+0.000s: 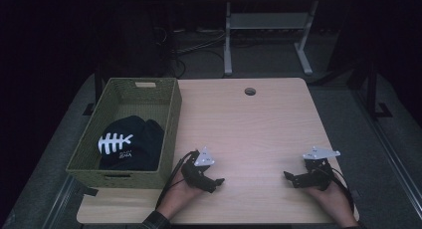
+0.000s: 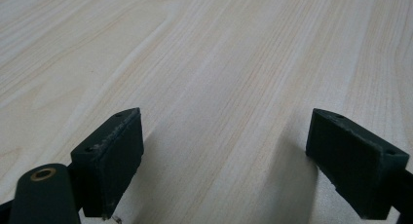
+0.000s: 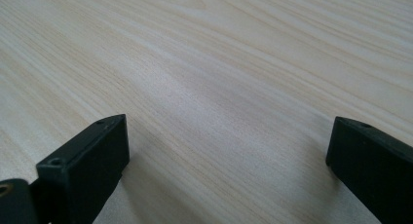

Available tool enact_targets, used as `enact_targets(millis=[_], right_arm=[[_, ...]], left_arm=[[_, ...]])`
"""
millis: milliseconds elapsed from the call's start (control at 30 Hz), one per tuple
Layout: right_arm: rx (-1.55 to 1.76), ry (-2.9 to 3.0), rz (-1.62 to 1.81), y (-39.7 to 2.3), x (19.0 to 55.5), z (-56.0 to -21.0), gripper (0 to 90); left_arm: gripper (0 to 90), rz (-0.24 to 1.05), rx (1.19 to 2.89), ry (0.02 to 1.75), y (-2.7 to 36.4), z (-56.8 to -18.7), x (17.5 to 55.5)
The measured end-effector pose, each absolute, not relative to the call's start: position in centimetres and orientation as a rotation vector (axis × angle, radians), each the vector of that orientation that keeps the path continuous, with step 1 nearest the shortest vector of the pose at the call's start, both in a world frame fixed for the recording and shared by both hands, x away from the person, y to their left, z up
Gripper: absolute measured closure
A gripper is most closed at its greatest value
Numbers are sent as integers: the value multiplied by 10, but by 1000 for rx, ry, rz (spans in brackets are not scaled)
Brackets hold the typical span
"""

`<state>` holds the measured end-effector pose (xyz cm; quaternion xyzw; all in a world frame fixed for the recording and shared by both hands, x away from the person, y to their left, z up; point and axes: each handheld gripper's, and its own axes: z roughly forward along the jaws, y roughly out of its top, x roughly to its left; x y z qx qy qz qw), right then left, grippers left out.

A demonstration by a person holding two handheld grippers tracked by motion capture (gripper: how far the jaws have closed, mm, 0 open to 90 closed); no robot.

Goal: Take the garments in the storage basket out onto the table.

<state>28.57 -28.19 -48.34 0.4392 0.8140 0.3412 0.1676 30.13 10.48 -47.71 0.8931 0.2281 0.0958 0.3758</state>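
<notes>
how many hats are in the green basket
1: a dark hat with a white fishbone print lies in the woven basket at the table's left; another could be hidden beneath.

This looks like a lab or recording room rather than a home. A plain light-wood tabletop (image 1: 259, 129) with a round cable hole (image 1: 250, 91) stands on grey carpet (image 1: 388, 179) in a dim space. At the far side, loose black cables (image 1: 189, 45) trail across the floor beside the white metal legs of another desk (image 1: 228, 40). On the left of the tabletop sits a woven green basket (image 1: 171, 114). Near the front edge, a person holds 2 instrumented tools, each topped by a grey tracking plate (image 1: 205, 158).
</notes>
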Motion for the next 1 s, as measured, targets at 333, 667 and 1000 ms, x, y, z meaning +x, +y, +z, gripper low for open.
enact_targets(millis=[333,667,1000], right_arm=[[1251,2316,972,-282,285,-483,14],[1252,2317,972,-282,284,-483,14],[1250,2318,973,-282,284,-483,14]], left_arm=[[139,252,2284,571,104,-476,299],[139,256,2252,522,108,-453,289],[139,220,2243,532,114,-442,290]])
